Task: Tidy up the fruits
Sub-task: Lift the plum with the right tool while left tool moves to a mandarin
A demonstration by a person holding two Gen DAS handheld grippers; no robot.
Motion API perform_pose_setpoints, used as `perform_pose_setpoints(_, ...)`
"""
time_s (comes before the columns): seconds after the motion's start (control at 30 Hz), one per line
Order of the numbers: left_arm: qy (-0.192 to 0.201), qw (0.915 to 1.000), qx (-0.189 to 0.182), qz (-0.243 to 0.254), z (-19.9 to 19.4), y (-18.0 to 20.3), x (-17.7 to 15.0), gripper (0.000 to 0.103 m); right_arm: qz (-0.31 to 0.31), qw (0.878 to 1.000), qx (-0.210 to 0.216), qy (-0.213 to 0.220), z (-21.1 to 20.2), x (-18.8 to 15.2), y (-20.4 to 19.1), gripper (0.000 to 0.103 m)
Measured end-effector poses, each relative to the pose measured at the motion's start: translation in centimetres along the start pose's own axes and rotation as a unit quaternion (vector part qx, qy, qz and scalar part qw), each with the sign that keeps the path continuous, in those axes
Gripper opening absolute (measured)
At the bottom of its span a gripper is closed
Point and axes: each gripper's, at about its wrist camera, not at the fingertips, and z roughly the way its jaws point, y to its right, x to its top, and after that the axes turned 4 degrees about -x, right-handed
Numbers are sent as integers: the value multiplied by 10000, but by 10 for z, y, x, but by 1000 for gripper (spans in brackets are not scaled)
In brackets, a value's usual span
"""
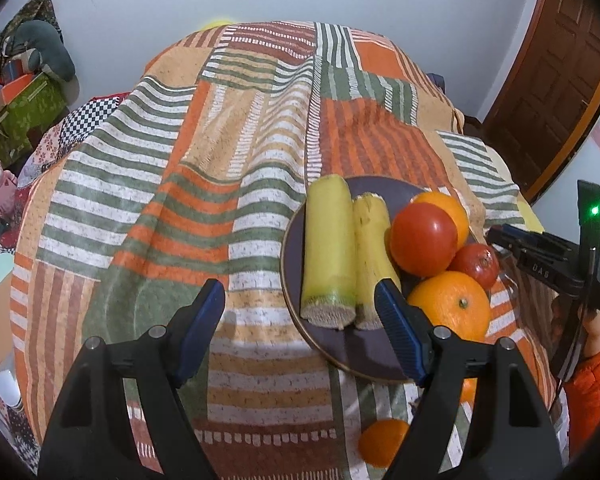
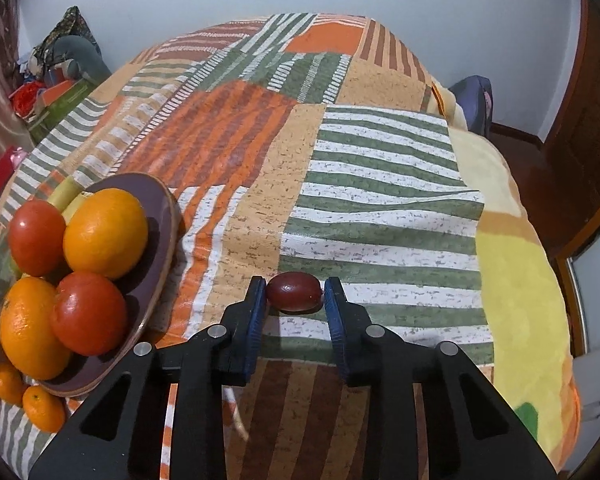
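A dark plate (image 1: 364, 356) on the patterned cloth holds two yellow-green cut stalks (image 1: 328, 248), two tomatoes (image 1: 424, 240) and two oranges (image 1: 450, 304). The plate also shows in the right wrist view (image 2: 160, 208) at the left. My left gripper (image 1: 300, 304) is open and empty, just in front of the plate's near-left edge. My right gripper (image 2: 294, 300) is shut on a small dark red oval fruit (image 2: 294, 297), held a little above the cloth, right of the plate. The right gripper also shows in the left wrist view (image 1: 540, 264) at the far right.
Two small oranges (image 2: 40, 406) lie on the cloth by the plate's near edge; one also shows in the left wrist view (image 1: 382, 442). The cloth-covered surface (image 2: 340, 160) drops off at the right and far edges. Boxes and clutter (image 1: 16, 112) stand at the far left, a wooden door (image 1: 548, 80) at the right.
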Motion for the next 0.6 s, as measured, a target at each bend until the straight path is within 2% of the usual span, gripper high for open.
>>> perform_pose_setpoints(0.3,-82,9998,-84,140,-16,16,-19,77,-46,9991,274,310,-45,-8,-13,28)
perform_pose_setpoints(0.6,-370,9989,-172,226,-21,30,-51,77,-98,9954,729,610,-89,-23,-37,28)
